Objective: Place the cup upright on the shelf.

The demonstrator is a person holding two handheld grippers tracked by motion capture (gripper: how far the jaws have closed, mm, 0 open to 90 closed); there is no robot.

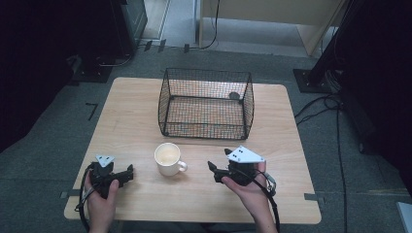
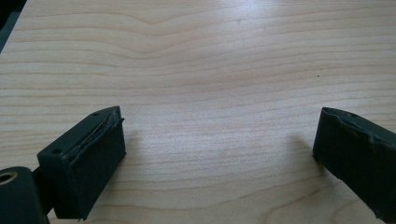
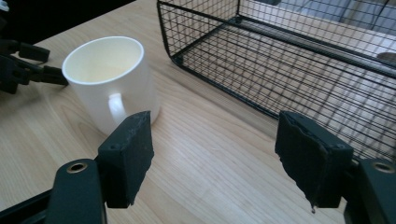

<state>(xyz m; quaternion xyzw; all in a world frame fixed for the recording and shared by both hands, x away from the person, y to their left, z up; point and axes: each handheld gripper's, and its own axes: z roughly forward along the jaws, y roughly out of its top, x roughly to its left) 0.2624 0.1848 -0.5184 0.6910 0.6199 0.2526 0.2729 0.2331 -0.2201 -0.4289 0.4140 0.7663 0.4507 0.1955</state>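
Left gripper (image 1: 130,174) rests on the worktop (image 1: 131,116) at near left, jaws wide apart over bare wood, nothing between them. White mug (image 1: 167,159) stands upright at near centre, handle toward the right, not yet touched. Right gripper (image 1: 218,160) is just right of the mug, jaws apart and empty, pointed toward it. Wire basket (image 1: 206,103) sits beyond, a small dark object in its far right corner. Judgement: early stage; grasping and moving the mug remain.
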